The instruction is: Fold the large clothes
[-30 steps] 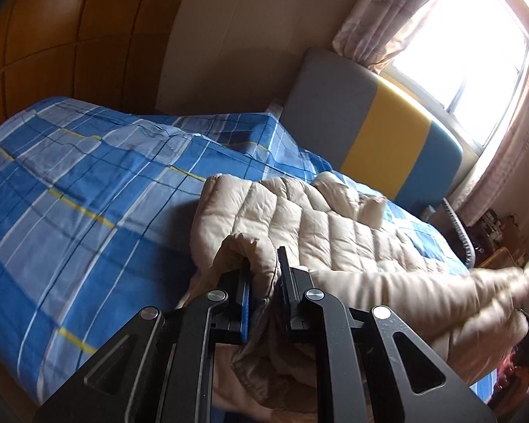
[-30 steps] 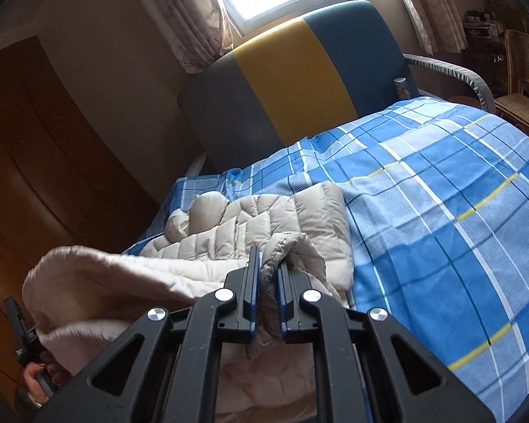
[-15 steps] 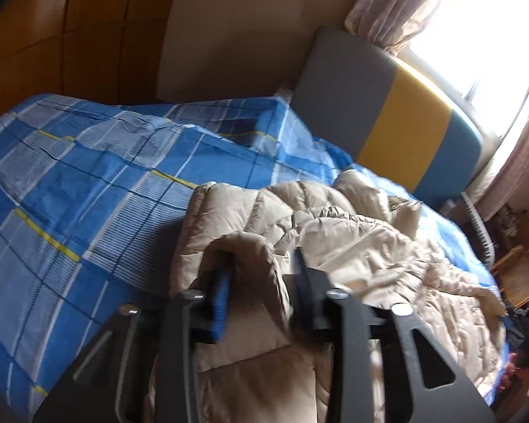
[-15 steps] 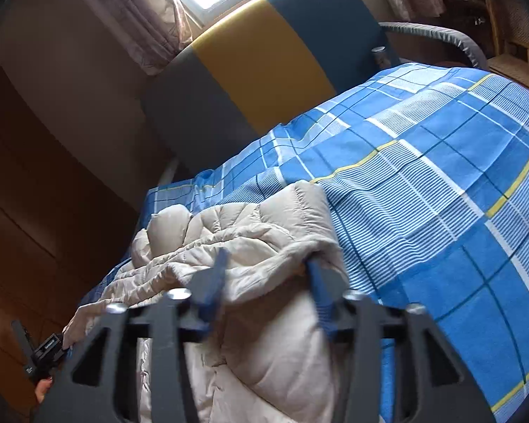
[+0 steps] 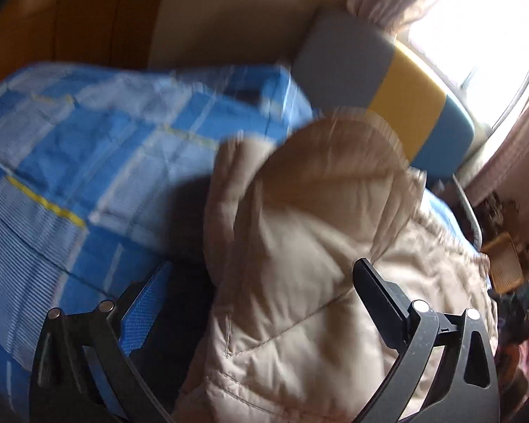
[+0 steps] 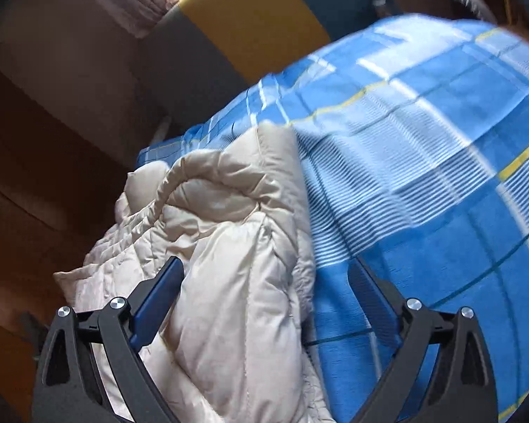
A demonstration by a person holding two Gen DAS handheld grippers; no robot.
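Blue checked bed (image 6: 423, 162) carries a beige padded, seemingly folded jacket (image 6: 229, 246).

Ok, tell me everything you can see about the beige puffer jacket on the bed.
The beige puffer jacket is quilted, with stitched seams and a smooth, slightly shiny shell. It lies crumpled and partly folded over itself on the blue plaid bedsheet, near the striped headboard. A corded edge curves across its top. Each open tool, left and right, straddles a bulge of it without clamping; the left view is motion-blurred.

Daylight glares from the window (image 5: 476, 31) at two o'clock; motion blur smears the bedsheet (image 6: 423, 134); fisheye edges darken.
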